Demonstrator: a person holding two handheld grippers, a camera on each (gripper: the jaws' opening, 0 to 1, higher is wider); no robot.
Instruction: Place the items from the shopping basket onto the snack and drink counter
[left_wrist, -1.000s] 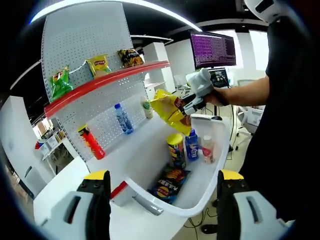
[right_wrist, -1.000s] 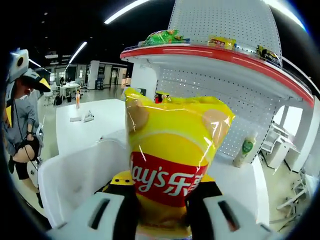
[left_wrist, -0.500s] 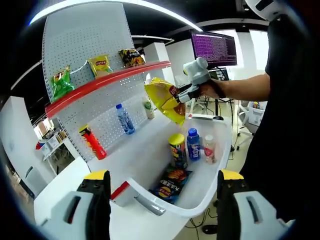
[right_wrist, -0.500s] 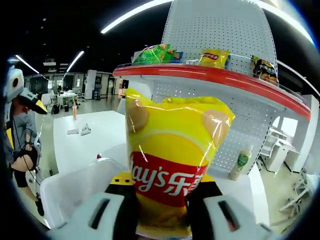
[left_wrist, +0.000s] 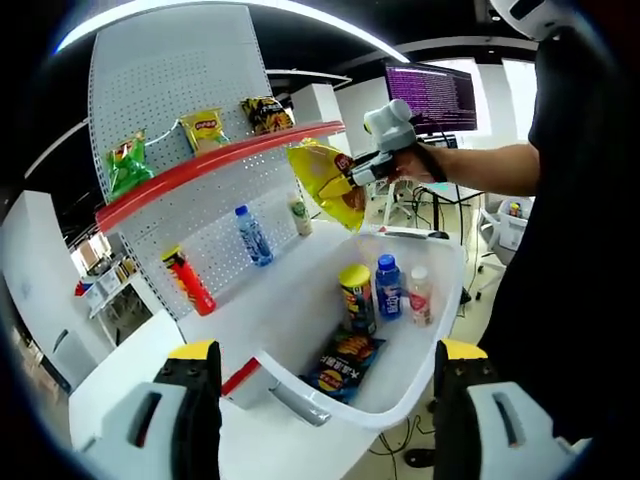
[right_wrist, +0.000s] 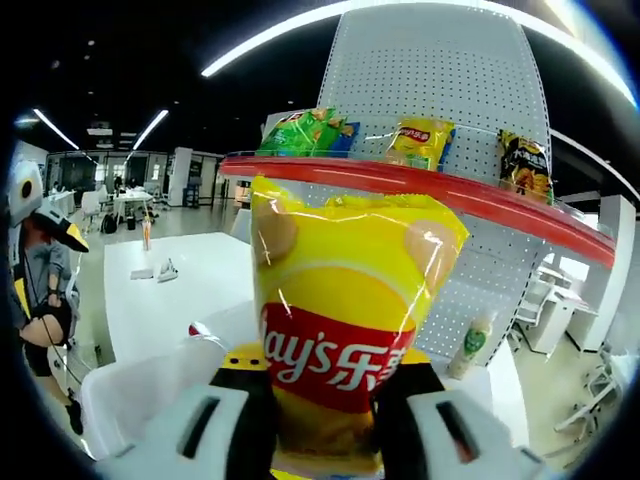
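Right tongs (right_wrist: 320, 425) clamp a yellow chip bag (right_wrist: 345, 330) above the white basket (left_wrist: 425, 375); left tongs (left_wrist: 325, 420) gape wide, empty.

A large monitor (left_wrist: 432, 95) is glowing with purple text behind the counter. In the right gripper view, a person (right_wrist: 40, 290) is standing at the left edge, and white tables (right_wrist: 170, 290) are stretching back under ceiling strip lights (right_wrist: 150, 128).

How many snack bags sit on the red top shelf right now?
3: a green bag at the left end, a yellow bag in the middle, and a dark bag at the right end. More could be hidden behind the held Lay's bag.
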